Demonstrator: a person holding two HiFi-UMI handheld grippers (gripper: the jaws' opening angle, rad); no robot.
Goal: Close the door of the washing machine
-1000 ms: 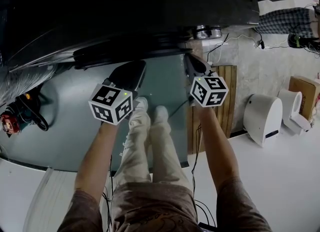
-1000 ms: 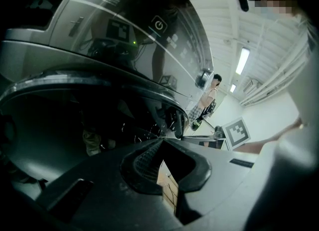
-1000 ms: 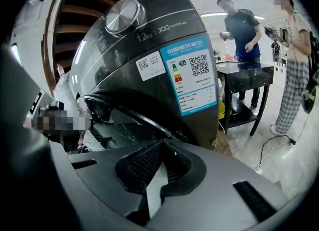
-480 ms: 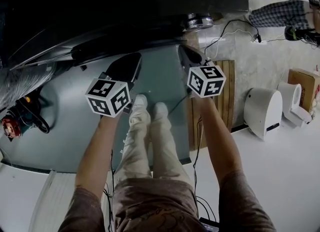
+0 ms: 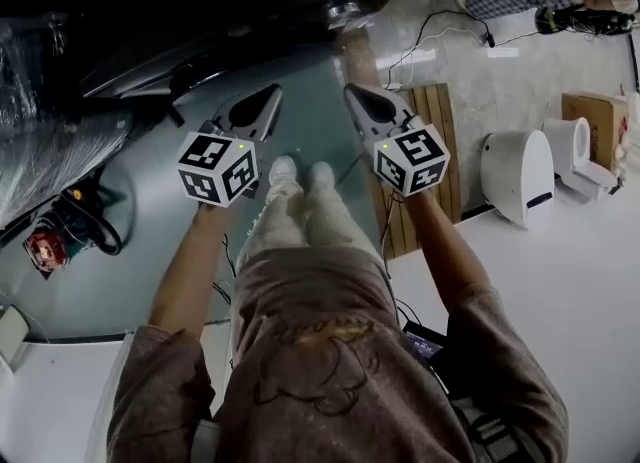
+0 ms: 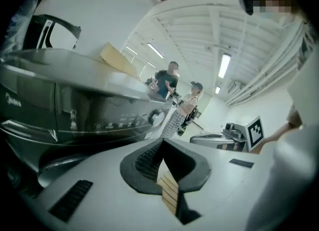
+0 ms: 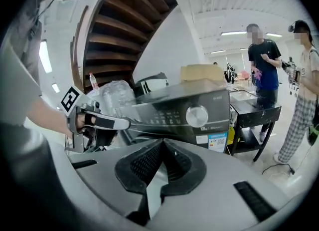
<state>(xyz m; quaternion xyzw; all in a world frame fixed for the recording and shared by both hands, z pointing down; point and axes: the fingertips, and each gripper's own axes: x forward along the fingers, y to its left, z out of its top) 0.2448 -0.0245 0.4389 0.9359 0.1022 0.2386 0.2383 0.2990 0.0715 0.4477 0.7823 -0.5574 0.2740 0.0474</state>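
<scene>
A person holds the left gripper and right gripper before the washer, jaws pressed together empty, likely for pushing, not gripping.

A white beamed ceiling carries long strip lights. A dark wooden staircase rises overhead. On the pale floor lie a slatted wooden board and, further right, a cardboard box.
</scene>
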